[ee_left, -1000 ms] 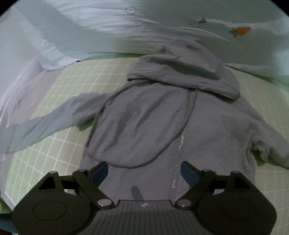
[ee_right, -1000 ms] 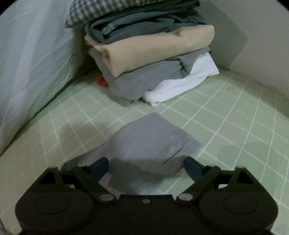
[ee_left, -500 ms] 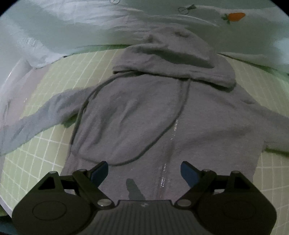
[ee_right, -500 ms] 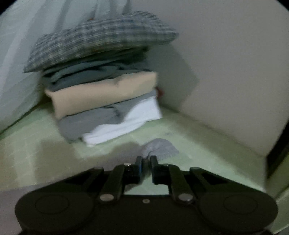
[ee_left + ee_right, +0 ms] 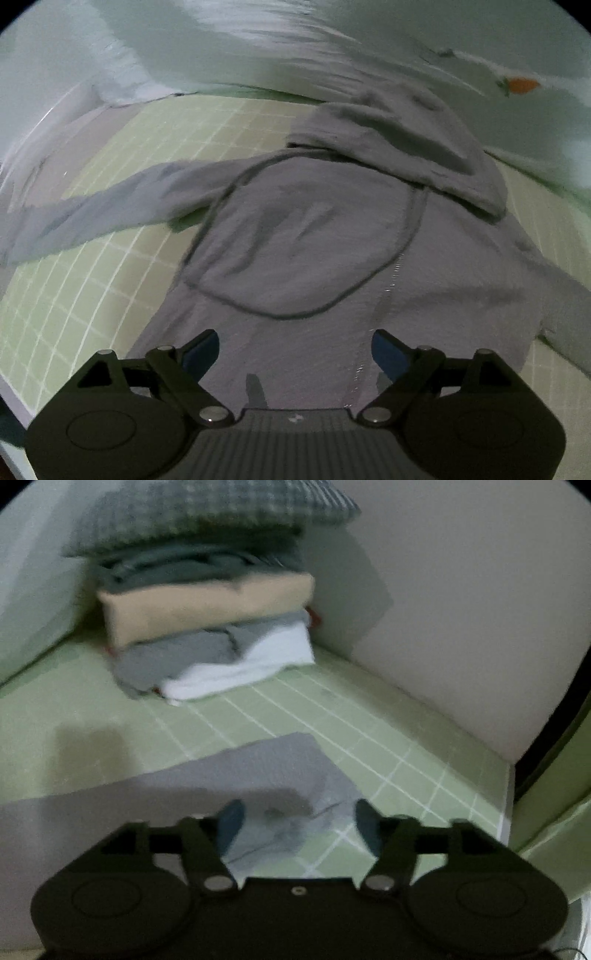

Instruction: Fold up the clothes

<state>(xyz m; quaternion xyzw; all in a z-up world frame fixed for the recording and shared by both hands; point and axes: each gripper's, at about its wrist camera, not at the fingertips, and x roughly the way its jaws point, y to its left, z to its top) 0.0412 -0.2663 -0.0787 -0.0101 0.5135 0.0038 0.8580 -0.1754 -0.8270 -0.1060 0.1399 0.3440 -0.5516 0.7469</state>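
**K:** Hoodie [image 5: 303,236] status? Location?

**M:** Grey zip hoodie, laid flat front-up on the green grid sheet [image 5: 110,288]. Hood [image 5: 402,136] at the far end, bunched against the white bedding [image 5: 258,48]. Zipper [image 5: 388,291] runs down the middle, drawstring [image 5: 221,206] loops across the chest. One sleeve stretched out to the left side of the left wrist view, the other off to the right.

**K:** Grippers?

**M:** Left gripper [image 5: 295,349] is over the hem, jaws wide and opening a touch, pads not pressing on the cloth. Right gripper [image 5: 297,823] is above a sleeve end [image 5: 273,771], jaws opening; fabric lies below the gap, pads clear of it. View is blurred.

**K:** Anything in the way?

**M:** Stack of folded clothes [image 5: 207,620] in the far corner by the beige wall [image 5: 461,609], well apart from the sleeve. Bedding touches the hood. Small orange carrot print [image 5: 521,84] on the bedding.

**K:** Counts?

**M:** One hoodie, two grippers, one stack. Roughly five or six layers in it: checked on top, dark grey-green, tan, grey, white at the bottom. Exact count I can't tell from the blur.
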